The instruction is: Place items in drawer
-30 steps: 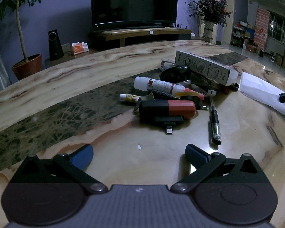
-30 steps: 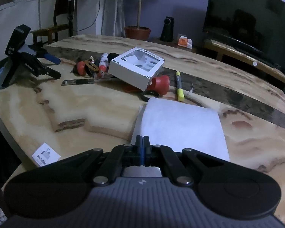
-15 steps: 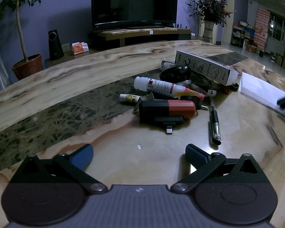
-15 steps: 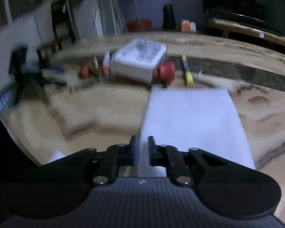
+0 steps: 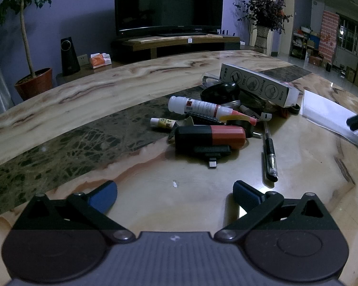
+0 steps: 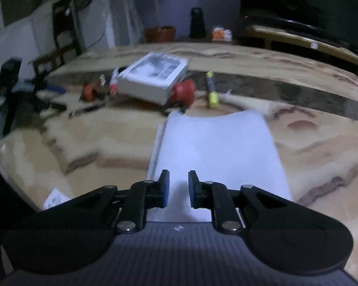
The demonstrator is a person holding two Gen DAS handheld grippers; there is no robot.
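Note:
Small items lie heaped on the marble table: a black-and-red case, a glue bottle, a black pen, a white cable box and a small tube. My left gripper rests open on the table, short of the heap. In the blurred right wrist view a white sheet lies ahead, its near edge running under my right gripper, whose fingers stand slightly apart. Beyond it sit the white box, a red item and a yellow marker. No drawer shows.
A television on a low wooden stand, a black speaker and a potted tree stand behind the table. The white sheet lies at the right of the heap. A small white card sits at the table's near edge.
My right gripper went from shut to slightly open while moving forward over the white sheet. The left gripper and the heap have not moved.

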